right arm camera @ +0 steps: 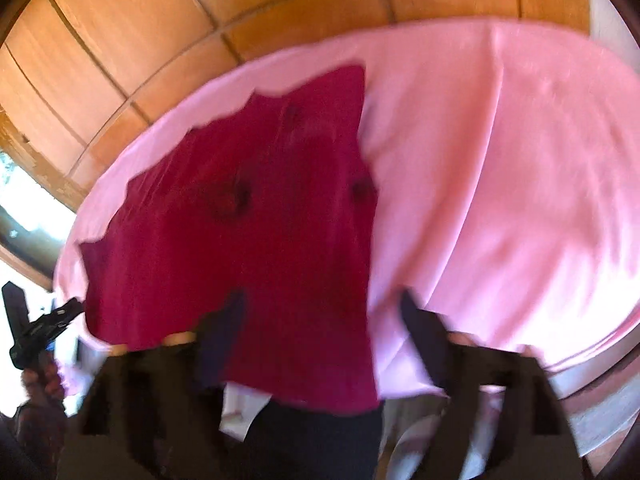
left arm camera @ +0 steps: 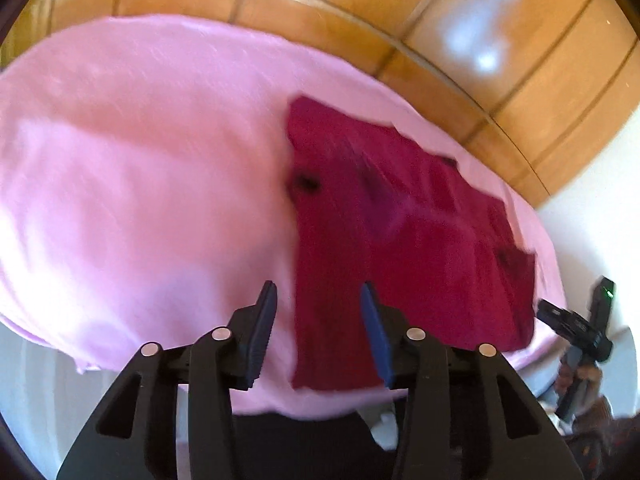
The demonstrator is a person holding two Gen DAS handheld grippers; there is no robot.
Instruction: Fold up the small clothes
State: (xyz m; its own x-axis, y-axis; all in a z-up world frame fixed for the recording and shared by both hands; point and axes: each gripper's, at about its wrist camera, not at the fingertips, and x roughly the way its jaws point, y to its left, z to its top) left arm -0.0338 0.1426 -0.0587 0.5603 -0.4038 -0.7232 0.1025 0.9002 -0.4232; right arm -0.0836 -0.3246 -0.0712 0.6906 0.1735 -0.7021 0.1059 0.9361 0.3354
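A dark red small garment [left arm camera: 400, 232] lies spread on a pink cloth [left arm camera: 140, 180] that covers a round table. In the left wrist view my left gripper [left arm camera: 318, 300] is open and empty, held above the garment's near left edge. The right gripper [left arm camera: 576, 328] shows at the far right edge of that view, off the table. In the right wrist view the garment [right arm camera: 256, 232] fills the left half of the pink cloth [right arm camera: 500, 180]. My right gripper [right arm camera: 320, 312] is open and empty above the garment's near hem; this view is blurred. The left gripper [right arm camera: 36, 328] shows at the left edge.
Orange-brown floor tiles [left arm camera: 520, 60] surround the table. The pink cloth hangs over the near table edge [left arm camera: 300, 404]. A bright window area [right arm camera: 24, 208] is at the left of the right wrist view. Dark clothing of the person [right arm camera: 312, 440] is below the table edge.
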